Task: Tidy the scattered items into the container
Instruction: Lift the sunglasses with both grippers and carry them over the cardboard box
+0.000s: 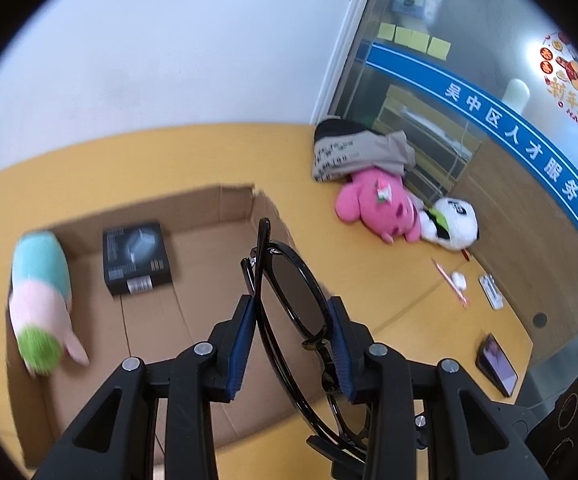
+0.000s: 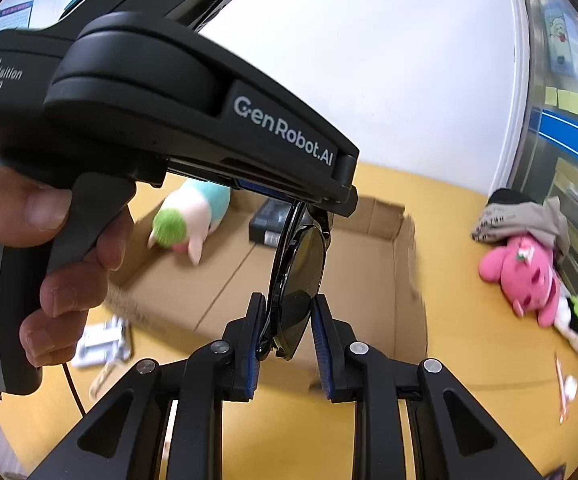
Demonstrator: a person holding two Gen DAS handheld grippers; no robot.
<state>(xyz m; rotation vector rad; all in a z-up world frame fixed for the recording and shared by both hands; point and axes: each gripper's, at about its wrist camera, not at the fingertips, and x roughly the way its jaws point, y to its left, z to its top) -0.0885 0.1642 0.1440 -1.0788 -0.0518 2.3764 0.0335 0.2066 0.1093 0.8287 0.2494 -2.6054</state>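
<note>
Black sunglasses (image 1: 289, 292) are held above the open cardboard box (image 1: 209, 208). My left gripper (image 1: 293, 312) is shut on one end of them. My right gripper (image 2: 287, 312) is shut on the other end of the sunglasses (image 2: 301, 264), just under the left gripper's body (image 2: 169, 92). Inside the box (image 2: 369, 248) lie a pastel plush (image 1: 41, 296) with a green end and a black carton (image 1: 135, 258); both also show in the right wrist view, plush (image 2: 187, 220) and carton (image 2: 267, 222).
On the yellow table (image 1: 329, 240) to the right lie a pink plush (image 1: 377, 204), a white panda plush (image 1: 451, 222), folded clothes (image 1: 353, 152), a pen (image 1: 449, 282), a phone (image 1: 497, 364) and small white items. White packets (image 2: 101, 340) lie left of the box.
</note>
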